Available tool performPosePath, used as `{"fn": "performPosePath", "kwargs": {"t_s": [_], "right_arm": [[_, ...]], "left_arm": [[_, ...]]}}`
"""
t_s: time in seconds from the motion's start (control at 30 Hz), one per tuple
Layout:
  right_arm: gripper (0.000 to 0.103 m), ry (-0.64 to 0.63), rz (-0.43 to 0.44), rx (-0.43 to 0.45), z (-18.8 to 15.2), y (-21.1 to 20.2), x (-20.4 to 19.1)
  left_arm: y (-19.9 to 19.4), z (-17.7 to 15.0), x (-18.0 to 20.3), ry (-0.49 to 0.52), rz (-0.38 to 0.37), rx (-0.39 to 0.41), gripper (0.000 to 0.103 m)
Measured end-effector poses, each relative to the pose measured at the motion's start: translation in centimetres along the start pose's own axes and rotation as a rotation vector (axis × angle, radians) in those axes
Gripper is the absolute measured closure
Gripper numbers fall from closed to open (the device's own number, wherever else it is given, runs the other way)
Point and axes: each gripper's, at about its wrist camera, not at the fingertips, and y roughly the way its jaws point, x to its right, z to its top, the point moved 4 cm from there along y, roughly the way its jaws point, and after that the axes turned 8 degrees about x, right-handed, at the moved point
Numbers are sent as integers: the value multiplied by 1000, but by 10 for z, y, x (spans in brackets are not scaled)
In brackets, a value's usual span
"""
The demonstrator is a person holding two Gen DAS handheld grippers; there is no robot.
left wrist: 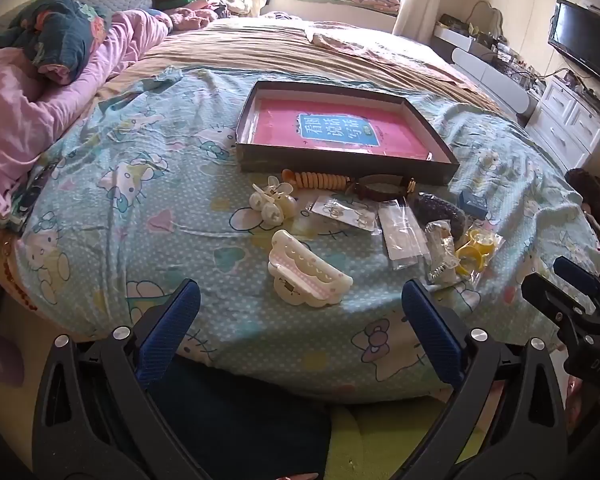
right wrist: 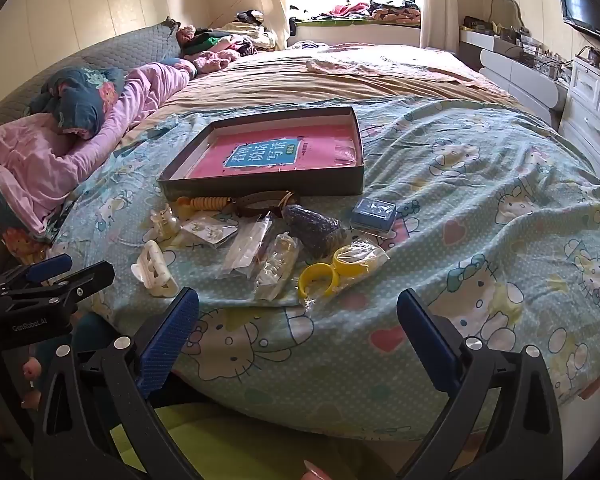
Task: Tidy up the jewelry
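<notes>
A shallow dark box (left wrist: 340,162) (right wrist: 260,190) with a pink book in it lies on the cartoon-print bed cover. Loose accessories lie in front of it: a big white hair claw (left wrist: 306,276) (right wrist: 156,270), a small cream claw (left wrist: 270,200), an orange coil tie (left wrist: 316,179), a brown watch (left wrist: 384,188), bagged earrings (left wrist: 342,212), a dark scrunchie (right wrist: 314,228), yellow rings in a bag (right wrist: 340,268) and a small blue box (right wrist: 374,212). My left gripper (left wrist: 300,304) hangs open just short of the big claw. My right gripper (right wrist: 298,312) is open near the yellow rings, holding nothing.
Pink and dark bedding (left wrist: 40,92) is piled at the left. White drawers (left wrist: 568,120) and a wall television (left wrist: 584,44) stand at the right. The bed's front edge lies right under both grippers, with green fabric (right wrist: 228,440) below.
</notes>
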Motion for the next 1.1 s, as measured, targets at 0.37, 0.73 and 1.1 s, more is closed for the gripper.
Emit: {"fn": "performPosePath", "kwargs": {"t_s": [0.37, 0.73, 1.1], "right_arm": [[4, 2, 2, -2, -1, 1, 0], [4, 3, 5, 2, 0, -1, 0], [4, 4, 7, 3, 1, -4, -3]], "left_arm": [[0, 0, -1, -4, -2, -1, 9], [0, 0, 1, -1, -3, 0, 9], [0, 0, 0, -3, -3, 3, 9]]}}
